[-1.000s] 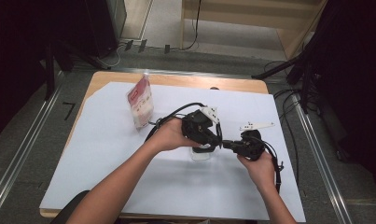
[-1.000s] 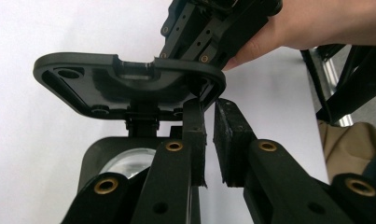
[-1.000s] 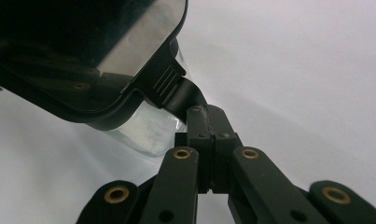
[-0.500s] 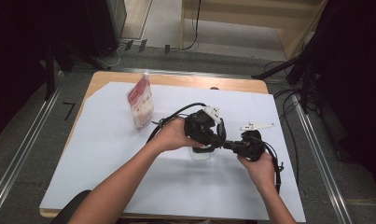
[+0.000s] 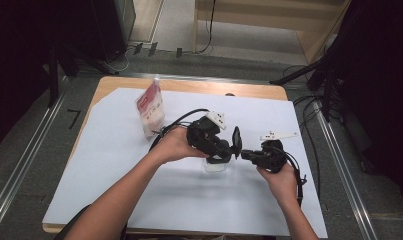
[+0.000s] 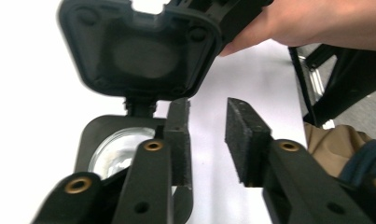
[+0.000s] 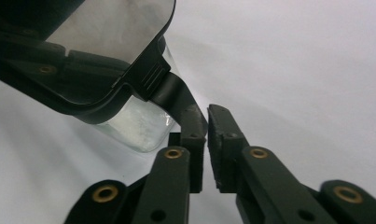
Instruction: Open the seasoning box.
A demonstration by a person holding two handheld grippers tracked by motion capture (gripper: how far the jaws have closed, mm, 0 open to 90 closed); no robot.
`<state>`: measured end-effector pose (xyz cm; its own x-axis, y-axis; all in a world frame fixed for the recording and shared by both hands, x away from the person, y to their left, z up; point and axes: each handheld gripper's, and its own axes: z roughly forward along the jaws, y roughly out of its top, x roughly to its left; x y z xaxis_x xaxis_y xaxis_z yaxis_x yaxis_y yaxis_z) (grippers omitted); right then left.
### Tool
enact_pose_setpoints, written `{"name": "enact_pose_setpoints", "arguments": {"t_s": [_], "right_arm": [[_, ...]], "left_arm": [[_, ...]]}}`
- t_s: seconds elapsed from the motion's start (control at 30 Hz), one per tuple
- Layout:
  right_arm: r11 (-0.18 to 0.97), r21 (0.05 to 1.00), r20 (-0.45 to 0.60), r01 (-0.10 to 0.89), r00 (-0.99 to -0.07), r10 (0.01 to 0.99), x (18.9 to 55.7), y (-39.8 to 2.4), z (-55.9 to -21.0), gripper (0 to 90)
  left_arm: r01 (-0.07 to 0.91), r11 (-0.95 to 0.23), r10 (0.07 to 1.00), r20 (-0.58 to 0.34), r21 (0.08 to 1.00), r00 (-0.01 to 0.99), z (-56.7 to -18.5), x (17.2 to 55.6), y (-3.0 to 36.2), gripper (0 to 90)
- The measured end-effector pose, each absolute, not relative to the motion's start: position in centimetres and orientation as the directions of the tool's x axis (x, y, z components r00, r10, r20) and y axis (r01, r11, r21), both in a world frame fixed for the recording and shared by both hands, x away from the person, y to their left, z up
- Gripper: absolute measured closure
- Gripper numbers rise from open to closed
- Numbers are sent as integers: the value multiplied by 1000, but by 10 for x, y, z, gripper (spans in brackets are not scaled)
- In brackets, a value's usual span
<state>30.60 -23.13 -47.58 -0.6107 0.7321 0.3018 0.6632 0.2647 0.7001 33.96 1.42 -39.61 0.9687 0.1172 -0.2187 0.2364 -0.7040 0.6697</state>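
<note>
High view is showing me the glass jar (image 5: 216, 166) sitting mid-table (image 5: 114, 170), its black lid (image 5: 236, 142) now flipped upright, while left gripper (image 6: 206, 128) and right gripper (image 7: 207, 122) fingers are just spreading, pinching nothing, so I'm judging it opened.

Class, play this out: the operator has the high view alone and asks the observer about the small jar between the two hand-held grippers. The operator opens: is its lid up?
Observer: Yes. The left gripper view shows the black lid swung up on its hinge, its underside showing, above the clear jar.
Operator: Anything in the jar?
Observer: The right gripper view shows white contents inside it.
Operator: Is either gripper gripping?
Observer: No. The left hand-held gripper and the right hand-held gripper have just been opening, and nothing sits between either pair of jaws.
</note>
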Motion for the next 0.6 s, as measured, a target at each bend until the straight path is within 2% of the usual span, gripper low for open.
{"name": "enact_pose_setpoints", "arguments": {"t_s": [0.13, 0.17, 0.27, 0.43, 0.6], "right_arm": [[258, 711, 299, 654, -614, 731, 303, -238, -475, 793], [259, 710, 300, 655, -614, 730, 301, -239, -476, 784], [248, 717, 309, 652, -616, 725, 295, -245, -474, 732], [222, 741, 315, 634, -619, 719, 283, -252, -468, 690], [223, 751, 310, 622, -630, 712, 271, -252, -464, 649]], "left_arm": [[255, -688, 154, -206, 680, 966, -397, 340, 27, 642], [279, -684, 178, -217, 674, 960, -396, 340, 30, 583], [318, -681, 219, -231, 660, 948, -397, 345, 39, 498], [327, -644, 256, -208, 692, 944, -396, 342, 56, 480], [349, -653, 293, -201, 673, 935, -398, 340, 72, 460]]}}
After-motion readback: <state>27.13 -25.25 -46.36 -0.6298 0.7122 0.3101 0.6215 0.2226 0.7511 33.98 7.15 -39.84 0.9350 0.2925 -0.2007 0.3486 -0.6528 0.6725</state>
